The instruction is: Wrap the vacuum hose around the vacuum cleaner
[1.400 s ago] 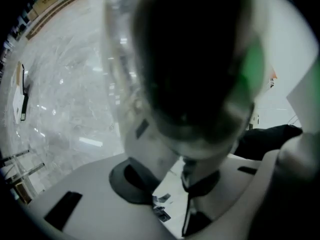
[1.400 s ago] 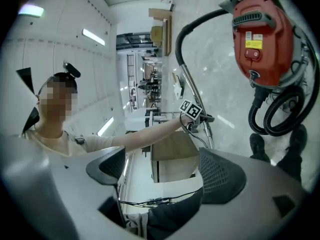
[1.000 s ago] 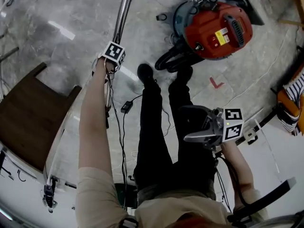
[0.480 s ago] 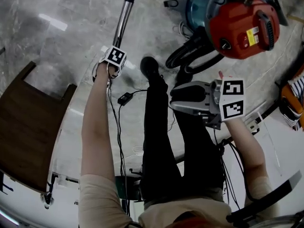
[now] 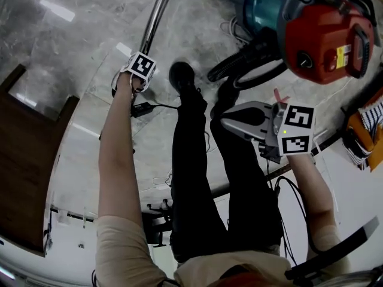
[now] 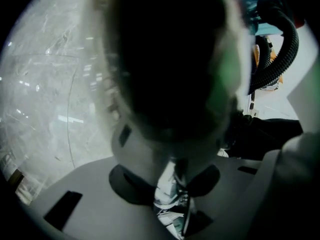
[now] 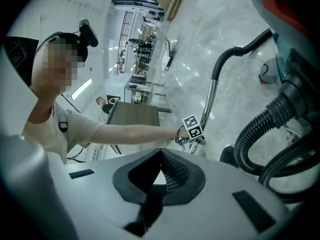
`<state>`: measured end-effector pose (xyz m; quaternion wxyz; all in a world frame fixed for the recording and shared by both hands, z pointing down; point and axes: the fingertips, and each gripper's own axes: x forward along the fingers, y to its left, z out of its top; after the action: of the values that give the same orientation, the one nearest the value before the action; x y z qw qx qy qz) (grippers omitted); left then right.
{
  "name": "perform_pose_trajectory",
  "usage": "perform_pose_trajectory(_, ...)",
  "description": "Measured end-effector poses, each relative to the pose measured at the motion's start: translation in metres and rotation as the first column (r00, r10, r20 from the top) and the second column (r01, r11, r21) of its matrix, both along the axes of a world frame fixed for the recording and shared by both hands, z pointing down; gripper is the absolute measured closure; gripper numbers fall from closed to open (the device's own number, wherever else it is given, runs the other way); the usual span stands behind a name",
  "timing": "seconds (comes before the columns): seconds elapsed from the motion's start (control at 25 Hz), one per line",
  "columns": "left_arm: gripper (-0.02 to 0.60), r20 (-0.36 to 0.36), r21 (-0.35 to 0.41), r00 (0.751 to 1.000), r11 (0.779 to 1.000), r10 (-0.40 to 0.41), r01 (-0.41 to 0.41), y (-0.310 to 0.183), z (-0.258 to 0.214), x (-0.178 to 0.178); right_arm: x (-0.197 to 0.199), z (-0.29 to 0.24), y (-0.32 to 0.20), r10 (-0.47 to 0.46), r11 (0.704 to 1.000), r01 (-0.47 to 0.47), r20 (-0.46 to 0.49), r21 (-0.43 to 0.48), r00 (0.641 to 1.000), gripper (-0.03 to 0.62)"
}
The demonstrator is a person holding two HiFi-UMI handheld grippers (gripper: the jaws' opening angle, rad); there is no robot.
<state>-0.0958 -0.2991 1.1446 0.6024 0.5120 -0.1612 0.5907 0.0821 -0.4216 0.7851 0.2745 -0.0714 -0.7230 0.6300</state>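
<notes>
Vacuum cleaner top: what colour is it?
The vacuum cleaner top is red. The head view shows it best.

You are gripping the tube (image 5: 153,26) in your left gripper (image 5: 142,55); your right gripper (image 5: 227,122), jaws just closing on nothing, is hanging near the hose (image 5: 248,64) beside the vacuum (image 5: 326,34).

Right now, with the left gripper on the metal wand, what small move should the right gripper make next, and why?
Probably open the right gripper and reach toward the black hose: its jaws are together on nothing, the hose loops loose beside the vacuum cleaner, and the left gripper holds the wand.
</notes>
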Motion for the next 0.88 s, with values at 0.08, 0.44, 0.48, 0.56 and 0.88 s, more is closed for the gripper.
perform_pose_trajectory(0.08,0.449,-0.005,0.015,1.000,1.000,-0.005,0.005,0.004,0.010,0.005,0.008,0.011,-0.003,0.020,1.000,-0.020,-0.022,-0.002,1.000,0.588)
perform_pose_trajectory(0.44,0.437,-0.079,0.050,0.997,0.998,0.025,-0.022,-0.007,0.002,0.003,0.016,0.037,-0.008,0.087,0.996,-0.089,-0.070,-0.028,0.994,0.588)
perform_pose_trajectory(0.48,0.414,-0.076,0.053,0.997,0.998,0.027,-0.023,-0.007,0.000,0.003,0.017,0.037,-0.007,0.075,0.997,-0.077,-0.071,-0.028,0.995,0.588)
perform_pose_trajectory(0.56,0.359,-0.062,0.043,0.998,0.999,-0.005,0.008,-0.010,-0.007,-0.002,0.019,0.035,-0.009,0.057,0.998,-0.058,-0.075,-0.017,0.996,0.588)
perform_pose_trajectory(0.88,0.215,-0.047,-0.027,0.991,0.991,-0.129,0.127,-0.001,-0.060,-0.058,0.019,0.032,-0.023,0.048,0.998,-0.044,-0.082,0.043,0.995,0.588)
